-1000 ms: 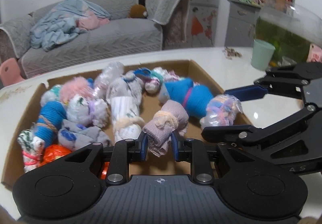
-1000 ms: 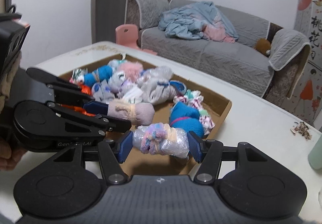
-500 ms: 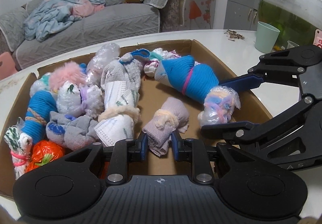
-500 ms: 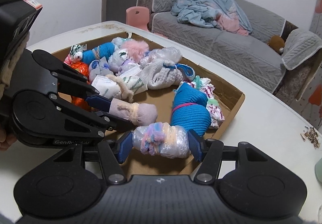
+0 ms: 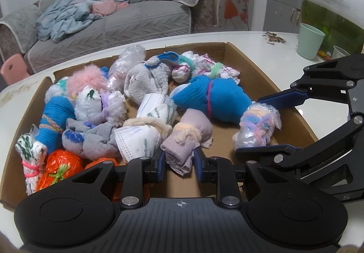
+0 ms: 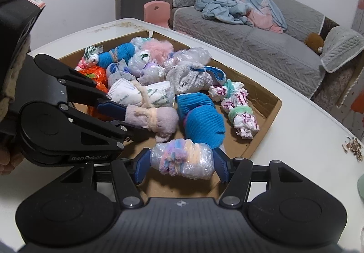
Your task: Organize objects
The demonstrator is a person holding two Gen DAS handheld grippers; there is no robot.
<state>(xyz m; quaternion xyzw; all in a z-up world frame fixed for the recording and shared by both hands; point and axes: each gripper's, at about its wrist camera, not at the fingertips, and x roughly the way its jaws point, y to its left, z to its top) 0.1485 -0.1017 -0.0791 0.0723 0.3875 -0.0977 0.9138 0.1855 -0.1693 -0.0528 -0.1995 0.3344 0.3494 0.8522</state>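
A shallow cardboard box (image 5: pixel 250 66) on a white table holds several tied bundles of socks, masks and bags. My left gripper (image 5: pixel 179 162) sits low at the box's near side. Its pads still touch a lilac sock roll (image 5: pixel 188 134) tied with a cream band, and its jaws are opening. In the right wrist view the same roll (image 6: pixel 157 121) sticks out of the left gripper (image 6: pixel 129 116). My right gripper (image 6: pixel 182 166) is shut on a clear plastic bundle with pastel yarn (image 6: pixel 184 159), held just over the box floor beside a blue sock bundle (image 6: pixel 202 121).
A pale green cup (image 5: pixel 310 40) and a large clear tank with green contents (image 5: pixel 332 14) stand at the table's far right, near scattered seed husks (image 5: pixel 273 38). Behind the table are a grey sofa (image 5: pixel 113 25) and a pink chair (image 6: pixel 157 11).
Both grippers tipped down toward the box and carried their bundles lower inside it. The left gripper's pads stand slightly wider apart around the lilac roll.
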